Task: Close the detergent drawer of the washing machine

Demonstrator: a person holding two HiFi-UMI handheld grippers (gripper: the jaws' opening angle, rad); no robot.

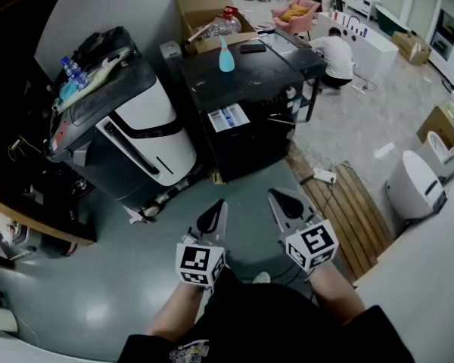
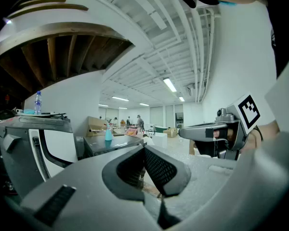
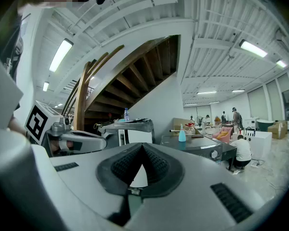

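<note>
- The detergent drawer [image 1: 228,117] stands pulled out from the front of the dark washing machine [image 1: 250,78], in the upper middle of the head view. Its white and blue tray is open to the camera.
- Both tongs sit in the lower middle of that view, well apart from the drawer, with bare floor [image 1: 242,191] between them and it.
- The left tongs [image 1: 216,212] are clenched on nothing, and the pads meet in their own view [image 2: 145,149].
- The right tongs [image 1: 281,200] are likewise clenched and empty [image 3: 142,147].
- The drawer lies straight up the frame from the tongs. The left pair is almost directly below it and the right pair sits off toward the right, so the left looks better lined up, though neither is clearly nearer.
- The drawer juts out of the machine's front toward the person, so the push should probably run up the frame, along that axis, against its front edge.
</note>
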